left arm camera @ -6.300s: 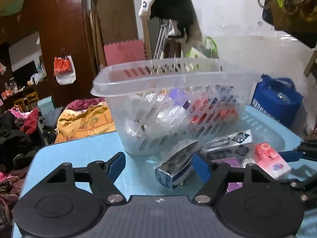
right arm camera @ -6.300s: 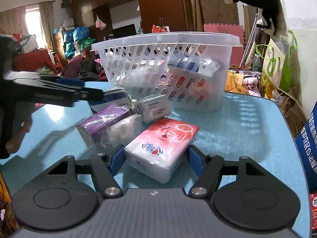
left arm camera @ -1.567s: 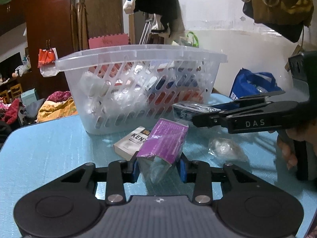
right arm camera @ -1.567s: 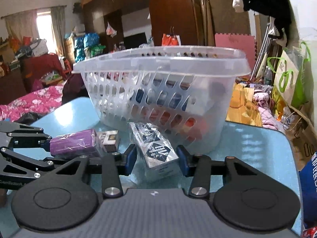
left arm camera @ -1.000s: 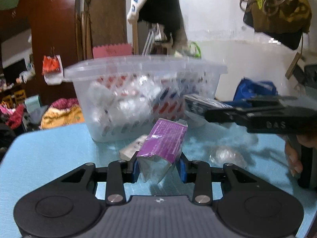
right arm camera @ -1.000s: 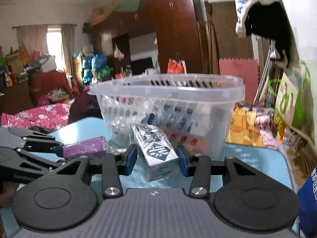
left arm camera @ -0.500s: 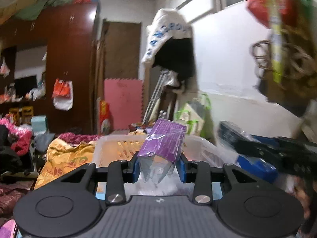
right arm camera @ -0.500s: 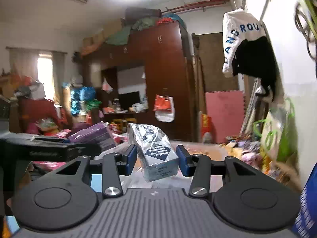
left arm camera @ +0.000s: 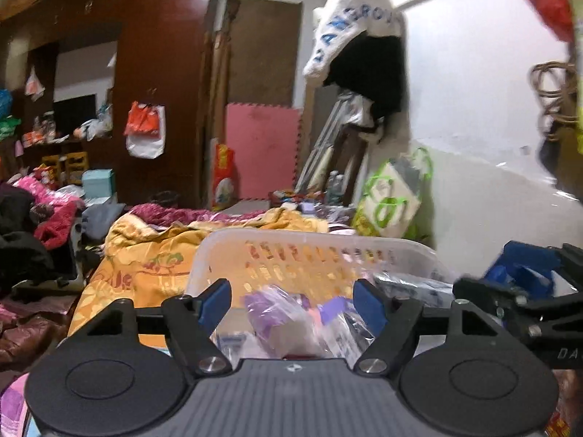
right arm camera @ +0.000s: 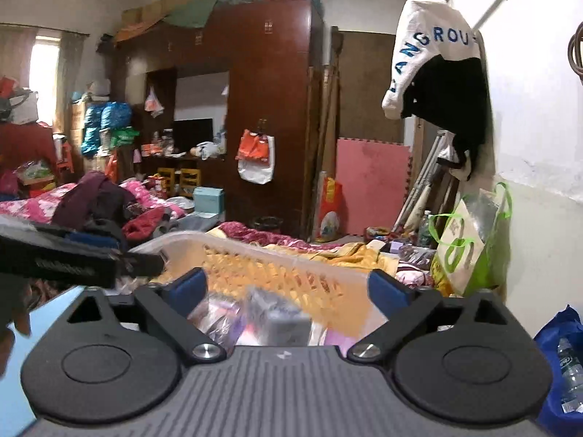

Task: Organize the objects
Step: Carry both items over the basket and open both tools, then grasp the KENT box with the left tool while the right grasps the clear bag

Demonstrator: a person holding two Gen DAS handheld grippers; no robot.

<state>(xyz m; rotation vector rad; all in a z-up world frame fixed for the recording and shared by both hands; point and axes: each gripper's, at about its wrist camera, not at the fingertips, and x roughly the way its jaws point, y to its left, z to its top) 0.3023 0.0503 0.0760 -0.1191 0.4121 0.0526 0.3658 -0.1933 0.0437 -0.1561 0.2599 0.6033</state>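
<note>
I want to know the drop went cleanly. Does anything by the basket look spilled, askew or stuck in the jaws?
Nothing stands out. The basket sits level, and the purple packet lies among the other packets inside its rim. The left gripper and right gripper have just been opening; their jaws stand apart above the basket with nothing between the pads.

Dim indoor light, motion blur, fisheye bending at edges

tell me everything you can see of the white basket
The basket is translucent white plastic with a thick rolled rim and rows of slots in its far wall. It stands upright beneath both open grippers, half hidden by them. Inside lie plastic-wrapped packets, including a purple packet and a dark patterned one. Yellow bedding shows behind it.
</note>
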